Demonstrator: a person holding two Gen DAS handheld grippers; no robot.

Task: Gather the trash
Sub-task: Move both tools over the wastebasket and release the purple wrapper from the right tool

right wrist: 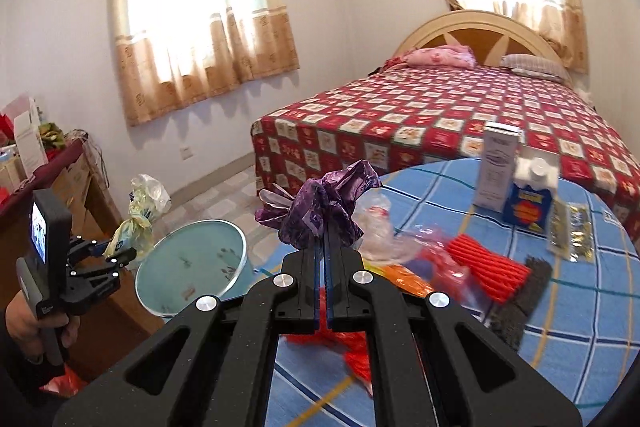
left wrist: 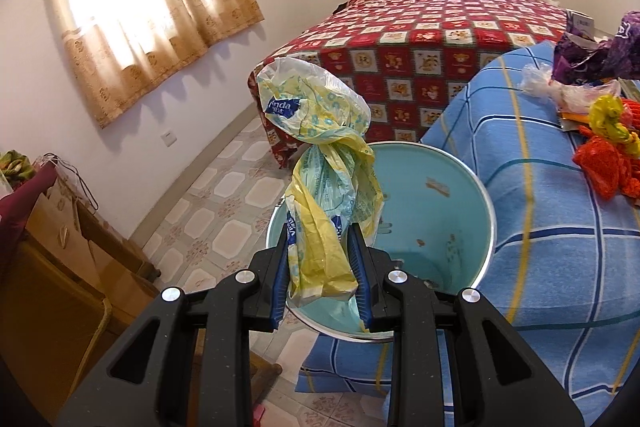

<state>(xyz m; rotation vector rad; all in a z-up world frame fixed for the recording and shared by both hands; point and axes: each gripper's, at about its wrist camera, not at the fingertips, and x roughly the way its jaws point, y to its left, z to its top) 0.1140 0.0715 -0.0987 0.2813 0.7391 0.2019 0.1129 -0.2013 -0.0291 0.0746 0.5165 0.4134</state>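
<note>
My left gripper (left wrist: 320, 231) is shut on a crumpled yellow and white plastic bag (left wrist: 320, 131), held just over the rim of a pale blue bin (left wrist: 460, 187). In the right wrist view that left gripper (right wrist: 124, 251) shows at the left, beside the bin (right wrist: 192, 267), still holding the yellow bag (right wrist: 140, 215). My right gripper (right wrist: 322, 223) is shut on a crumpled purple wrapper (right wrist: 320, 199), raised over the blue checked blanket (right wrist: 540, 347). The purple wrapper (left wrist: 600, 55) also shows at the right edge of the left wrist view.
Loose trash lies on the blanket: a red ribbed wrapper (right wrist: 488, 267), clear plastic (right wrist: 380, 231), an orange piece (right wrist: 404, 279), a dark brush (right wrist: 520, 303), two cartons (right wrist: 528, 191) and a gold packet (right wrist: 576, 231). A red patterned bed (right wrist: 440, 123) stands behind. A wooden cabinet (left wrist: 48, 267) is left.
</note>
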